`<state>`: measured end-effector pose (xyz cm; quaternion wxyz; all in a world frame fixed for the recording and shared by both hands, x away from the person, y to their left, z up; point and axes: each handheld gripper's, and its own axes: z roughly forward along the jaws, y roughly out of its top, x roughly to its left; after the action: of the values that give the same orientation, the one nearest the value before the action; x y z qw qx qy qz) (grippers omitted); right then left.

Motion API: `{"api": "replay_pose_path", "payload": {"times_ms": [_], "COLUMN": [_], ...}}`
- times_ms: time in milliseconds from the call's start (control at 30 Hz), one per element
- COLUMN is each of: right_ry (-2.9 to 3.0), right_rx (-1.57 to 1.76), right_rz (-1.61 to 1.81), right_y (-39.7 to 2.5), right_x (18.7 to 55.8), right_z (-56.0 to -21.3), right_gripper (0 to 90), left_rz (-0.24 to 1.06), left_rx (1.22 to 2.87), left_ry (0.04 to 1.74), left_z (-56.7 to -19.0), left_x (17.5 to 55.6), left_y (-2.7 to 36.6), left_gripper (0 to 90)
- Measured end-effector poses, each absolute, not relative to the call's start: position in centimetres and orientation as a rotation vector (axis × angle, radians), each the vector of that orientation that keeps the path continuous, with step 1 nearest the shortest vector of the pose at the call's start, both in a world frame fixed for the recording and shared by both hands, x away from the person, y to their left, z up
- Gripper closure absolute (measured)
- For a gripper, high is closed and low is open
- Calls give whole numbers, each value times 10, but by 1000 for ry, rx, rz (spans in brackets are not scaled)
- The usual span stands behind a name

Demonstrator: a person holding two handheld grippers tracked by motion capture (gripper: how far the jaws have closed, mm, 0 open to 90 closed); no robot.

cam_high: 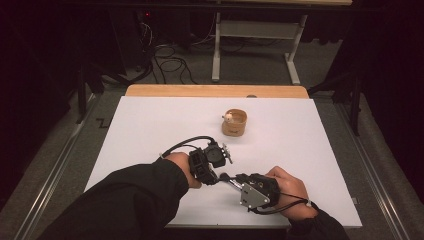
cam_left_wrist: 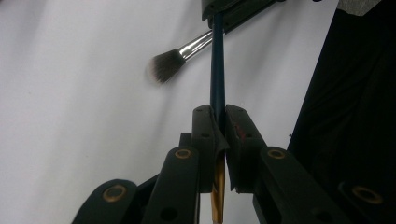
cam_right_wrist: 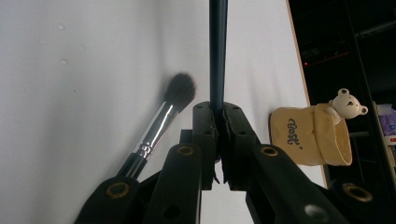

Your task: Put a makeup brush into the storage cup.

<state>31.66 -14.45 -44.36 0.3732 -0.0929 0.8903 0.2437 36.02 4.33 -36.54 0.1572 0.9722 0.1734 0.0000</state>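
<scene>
A slim dark teal stick (cam_left_wrist: 217, 60), perhaps a pencil or a thin brush handle, was clamped at both ends between the two tools. In the left gripper view the left tool (cam_left_wrist: 220, 140) had its jaws pressed tight on the stick, whose lower part turned golden yellow below the pads; the stick ran straight up into the other tool at the top edge. In the right gripper view the right tool (cam_right_wrist: 218, 135) was likewise closed on the same stick (cam_right_wrist: 217, 46), which rose out of the frame.

In the high view both tools, left (cam_high: 220, 176) and right (cam_high: 231, 179), met low over the near middle of the white counter (cam_high: 150, 125).

A makeup brush (cam_left_wrist: 175, 58) with a silver ferrule and a dark, fluffy, grey-tipped head lay just beside the stick. A tan cup with a small bear figure (cam_right_wrist: 315, 133) on its rim stood well apart, farther up the counter.
</scene>
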Motion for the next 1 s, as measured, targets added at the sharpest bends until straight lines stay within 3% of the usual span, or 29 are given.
{"api": "replay_pose_path", "payload": {"times_ms": [633, 1000], "right_ry": [2279, 2287], "right_rx": [-231, -220], "right_rz": [624, 630], "right_y": [-144, -146], "right_x": [317, 318], "right_z": [-443, -442], "right_gripper": [872, 872], "left_rz": [8, 33], "left_rx": [2787, 2794], "left_ry": [519, 550], "left_z": [-365, -366], "left_x": [361, 362], "left_y": [44, 45], "left_gripper": [788, 568]}}
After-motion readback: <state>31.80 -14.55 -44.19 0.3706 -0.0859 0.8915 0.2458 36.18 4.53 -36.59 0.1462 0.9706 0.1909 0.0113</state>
